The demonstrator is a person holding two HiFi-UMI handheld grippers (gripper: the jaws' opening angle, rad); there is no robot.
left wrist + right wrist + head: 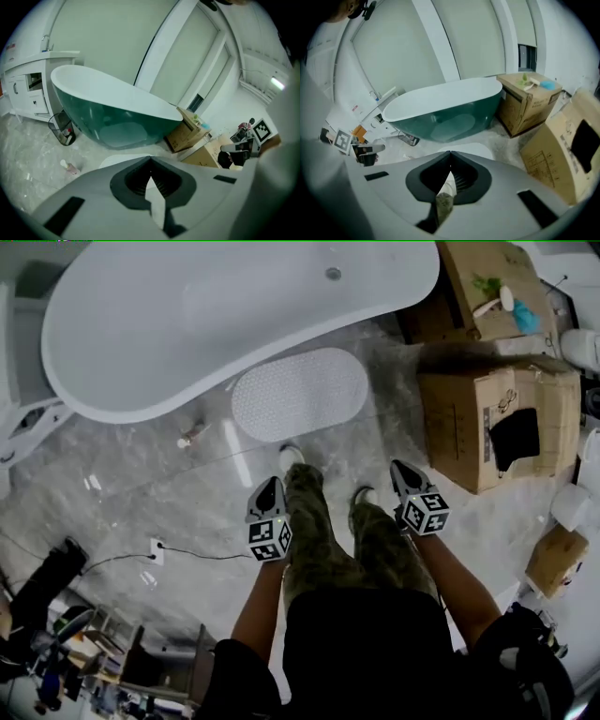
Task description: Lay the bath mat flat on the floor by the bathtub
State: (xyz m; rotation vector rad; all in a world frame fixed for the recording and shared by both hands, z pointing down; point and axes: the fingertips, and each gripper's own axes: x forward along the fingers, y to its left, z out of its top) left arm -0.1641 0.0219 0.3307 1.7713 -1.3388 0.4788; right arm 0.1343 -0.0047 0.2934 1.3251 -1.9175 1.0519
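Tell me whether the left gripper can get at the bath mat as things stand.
Probably yes. The bath mat lies flat on the floor ahead of the person's shoes, with nothing on it. The left gripper hangs well above it, shut and empty, so the person would have to bend down.

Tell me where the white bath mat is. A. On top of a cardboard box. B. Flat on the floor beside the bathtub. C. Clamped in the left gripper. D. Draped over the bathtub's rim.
B: the bath mat lies spread flat on the floor next to the bathtub, with nothing holding it.
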